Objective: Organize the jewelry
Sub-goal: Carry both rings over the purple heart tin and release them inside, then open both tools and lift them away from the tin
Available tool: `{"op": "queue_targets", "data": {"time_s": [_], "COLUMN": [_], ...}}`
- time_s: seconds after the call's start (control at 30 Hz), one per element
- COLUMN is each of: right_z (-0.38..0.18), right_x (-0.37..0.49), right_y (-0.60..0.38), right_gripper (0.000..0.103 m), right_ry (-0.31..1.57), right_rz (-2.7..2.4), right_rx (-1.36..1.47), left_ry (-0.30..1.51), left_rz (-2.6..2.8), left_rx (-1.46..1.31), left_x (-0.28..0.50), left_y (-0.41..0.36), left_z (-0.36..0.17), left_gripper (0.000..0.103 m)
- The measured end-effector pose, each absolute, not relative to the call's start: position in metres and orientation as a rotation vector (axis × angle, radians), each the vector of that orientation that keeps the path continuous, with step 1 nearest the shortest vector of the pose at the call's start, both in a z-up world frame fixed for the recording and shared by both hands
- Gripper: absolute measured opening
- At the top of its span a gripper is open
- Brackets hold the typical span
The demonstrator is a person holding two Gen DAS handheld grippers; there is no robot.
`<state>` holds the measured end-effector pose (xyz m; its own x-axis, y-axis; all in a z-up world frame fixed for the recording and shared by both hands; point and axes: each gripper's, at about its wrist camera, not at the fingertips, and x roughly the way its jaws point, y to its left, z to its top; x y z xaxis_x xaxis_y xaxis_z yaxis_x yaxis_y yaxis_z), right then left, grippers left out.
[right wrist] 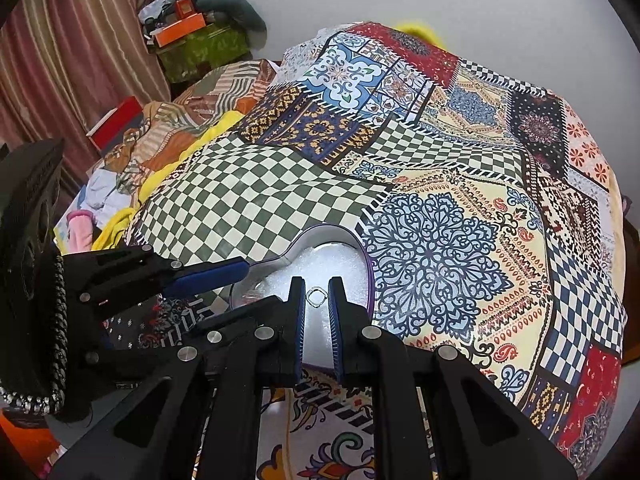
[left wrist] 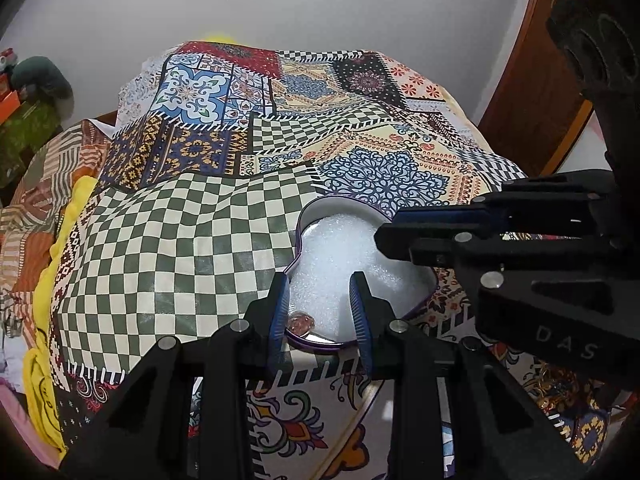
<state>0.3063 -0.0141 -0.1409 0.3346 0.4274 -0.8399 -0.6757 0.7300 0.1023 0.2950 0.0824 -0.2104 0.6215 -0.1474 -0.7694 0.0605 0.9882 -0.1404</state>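
Heart-shaped tin (left wrist: 316, 344) w/ purple rim sits on the patchwork tablecloth (left wrist: 168, 248), at the seam between the green/white checker patch and the blue mandala patch. Tin is lined w/ white foam (left wrist: 332, 256).

R gripper (right wrist: 318, 298): fingers close together over the foam, small silver ring (right wrist: 316, 297) pinched between the blue pads (right wrist: 335, 320) near the tips. Jaws narrowed onto it, ring touches both sides as far as I can tell. Ring is above the foam inside the tin outline; can't tell if it touches the foam.

L gripper (left wrist: 320, 292): jaws spread apart, nothing between them. Tips hover over the near part of the tin, foam visible through the gap. In R wrist view the L gripper (right wrist: 236, 270) comes in from the left, blue finger tip at the tin's left rim.

Second piece in the tin: small reddish/copper-toned item (left wrist: 301, 323) lying at the near left edge, just beside the L gripper's left pad (left wrist: 279, 312). Too small to ID, maybe ring or earring. R wrist view shows smth faint at the tin's left wall (right wrist: 252, 294), prob same piece, blurry.

In L wrist view the R gripper (left wrist: 390, 236) enters from the right, tips over the foam's right side.

Bg: white wall (left wrist: 320, 8), striped curtain (right wrist: 80, 40), clutter of clothes (right wrist: 112, 196) and boxes (right wrist: 180, 32) left of the table
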Motion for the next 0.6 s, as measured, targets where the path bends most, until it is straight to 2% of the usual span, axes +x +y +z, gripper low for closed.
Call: {"op": "queue_targets", "data": {"time_s": [0.2, 0.6], "right_z": [-0.134, -0.104], "right_x": [0.304, 0.279], "right_y": [-0.018, -0.033], "right_gripper": [0.02, 0.026], "right_ry": [0.966, 0.871], "right_rz": [0.716, 0.688], "right_rx": [-0.294, -0.292], "left_ry": [0.863, 0.8], "left_rz": [-0.1, -0.054], "left_rx": [-0.099, -0.105], "left_x": [0.285, 0.255], "left_y": [0.086, 0.095], "left_z": [-0.2, -0.163], "left_gripper": [0.03, 0.032]}}
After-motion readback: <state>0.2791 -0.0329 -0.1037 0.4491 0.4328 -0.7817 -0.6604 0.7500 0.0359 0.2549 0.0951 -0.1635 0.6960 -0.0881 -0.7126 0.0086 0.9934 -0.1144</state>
